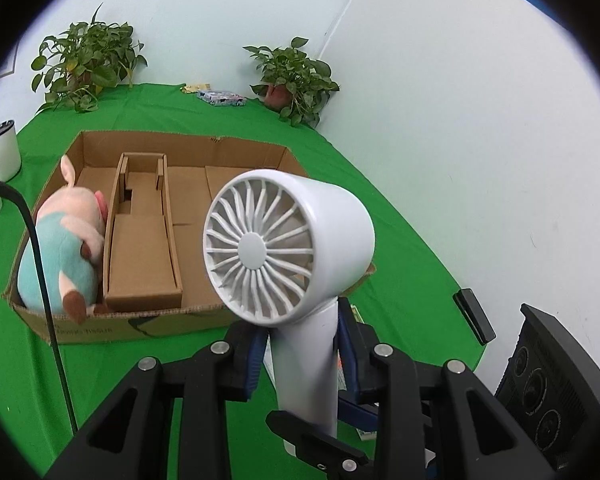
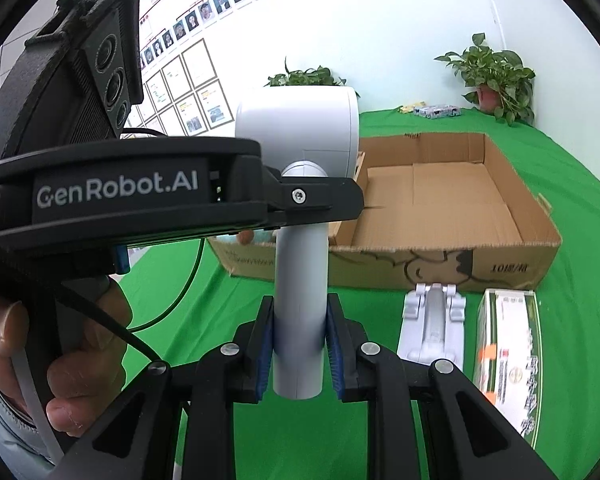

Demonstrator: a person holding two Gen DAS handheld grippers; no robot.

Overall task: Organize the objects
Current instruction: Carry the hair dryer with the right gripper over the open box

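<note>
Handheld fan (image 1: 292, 248), handle clamped by left gripper (image 1: 303, 354) and right gripper (image 2: 299, 346), held above the cloth before the cardboard box (image 2: 512, 240); plush pig (image 1: 66, 248) already inside, white stand (image 2: 432, 328) and carton (image 2: 506, 360) remaining outside.

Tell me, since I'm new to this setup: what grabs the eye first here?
The white handheld fan, upright in the foreground, gripped on its handle by both the left gripper and the right gripper. Behind it on the green tablecloth lies an open brown cardboard box, with a pink-and-teal plush pig in its left end.
</note>
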